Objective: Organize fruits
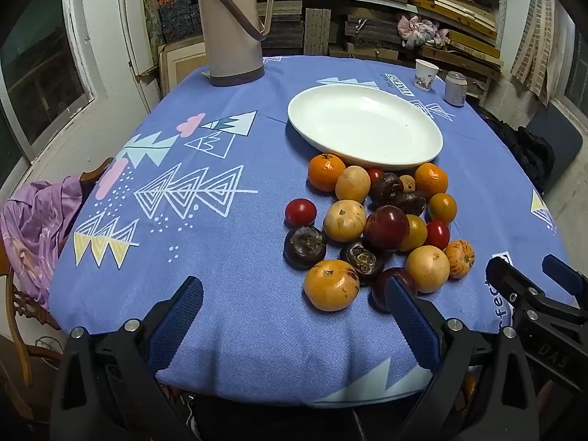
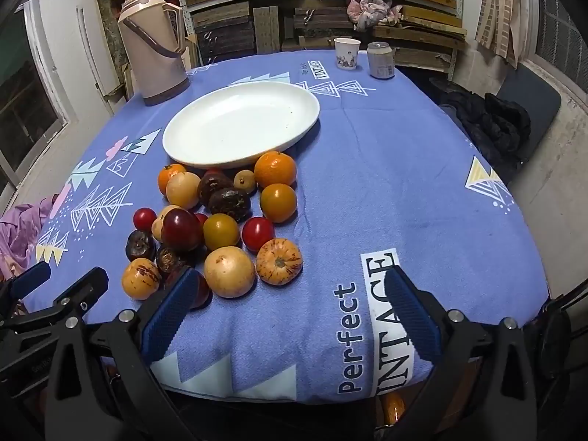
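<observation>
A heap of several fruits (image 1: 378,228) lies on the blue tablecloth: oranges, yellow-tan round fruits, red plums, small red tomatoes and dark brown ones. Behind the heap stands an empty white oval plate (image 1: 367,125) (image 2: 242,125). My left gripper (image 1: 294,294) hovers open over the near table edge, its right finger beside a dark red plum (image 1: 389,286). My right gripper (image 2: 290,290) is open too, nothing between its fingers; its left finger covers part of that plum (image 2: 200,294). A striped orange fruit (image 2: 279,261) and a tan fruit (image 2: 229,272) lie just beyond it.
A beige thermos jug (image 1: 233,25) stands at the table's far left. A paper cup (image 2: 346,53) and a can (image 2: 381,60) stand at the far right. A chair with purple cloth (image 1: 33,228) is on the left; dark clothing on a chair (image 2: 503,125) on the right.
</observation>
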